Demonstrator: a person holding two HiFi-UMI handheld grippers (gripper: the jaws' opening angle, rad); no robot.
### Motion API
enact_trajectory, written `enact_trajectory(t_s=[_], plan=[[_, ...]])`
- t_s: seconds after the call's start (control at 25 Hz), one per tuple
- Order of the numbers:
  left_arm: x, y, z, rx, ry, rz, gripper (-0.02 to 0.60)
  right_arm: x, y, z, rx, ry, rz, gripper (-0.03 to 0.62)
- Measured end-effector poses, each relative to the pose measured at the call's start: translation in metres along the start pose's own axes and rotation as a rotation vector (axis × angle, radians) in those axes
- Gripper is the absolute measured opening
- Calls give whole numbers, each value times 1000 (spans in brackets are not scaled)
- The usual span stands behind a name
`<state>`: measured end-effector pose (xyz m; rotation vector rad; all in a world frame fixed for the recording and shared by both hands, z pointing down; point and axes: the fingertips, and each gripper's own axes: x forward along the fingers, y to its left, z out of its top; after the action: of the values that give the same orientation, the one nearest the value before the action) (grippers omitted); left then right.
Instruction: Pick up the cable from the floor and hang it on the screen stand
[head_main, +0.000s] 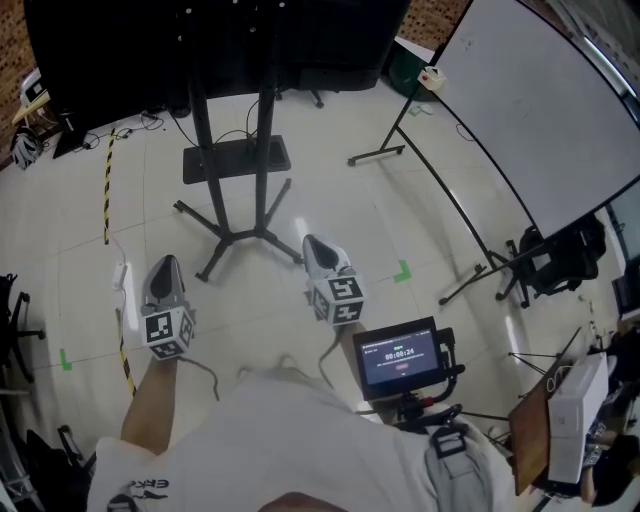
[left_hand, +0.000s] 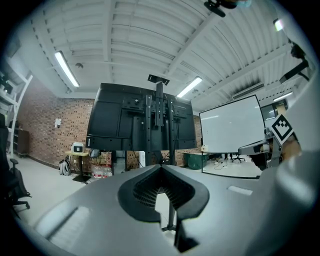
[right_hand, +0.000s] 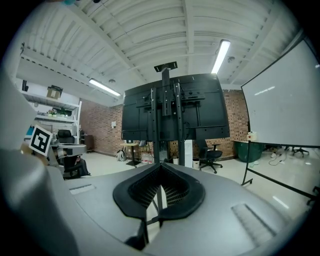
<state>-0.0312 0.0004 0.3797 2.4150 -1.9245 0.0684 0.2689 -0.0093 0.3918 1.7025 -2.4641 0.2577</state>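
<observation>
The left gripper (head_main: 166, 264) is held out level in front of the person with its jaws clenched together on nothing. Its own view shows the ribbed pads (left_hand: 145, 192) meeting, with only a slit of floor visible below them. The bare forearm (head_main: 150, 400) behind it runs back to a white shirt (head_main: 280, 440). The right gripper (head_main: 314, 243) sits beside it, a little further forward and tipped slightly down, and it too is closed and empty.

Both grippers point at the screen stand (head_main: 263, 120), which is near. Its black legs spread over the pale floor (head_main: 330, 190), and a small black shelf (head_main: 235, 160) is fixed low on its posts.

The cable (head_main: 106, 195), striped yellow and black, lies on the floor to the left of the stand. It runs on past the left side of the left gripper, clear of both grippers.

A green bin (head_main: 405, 72) stands beyond the stand, by the foot of the whiteboard (head_main: 545, 110). No view shows what is in it.

Only the head view shows the cable, the stand's feet and a small monitor (head_main: 400, 358) mounted at the person's right. The gripper views show the back of the screen (right_hand: 175, 107) with its mounting brackets, a brick wall (left_hand: 55, 130) behind it and the ceiling lights (right_hand: 220, 55). The left gripper view also catches the other gripper's marker cube (left_hand: 281, 127) at its edge.
</observation>
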Motion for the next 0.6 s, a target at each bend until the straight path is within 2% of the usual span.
enact_trajectory(t_s=[0.6], plan=[[0,-4,-3,26,17,7,2,5,-4,-3,7,14,26,11]])
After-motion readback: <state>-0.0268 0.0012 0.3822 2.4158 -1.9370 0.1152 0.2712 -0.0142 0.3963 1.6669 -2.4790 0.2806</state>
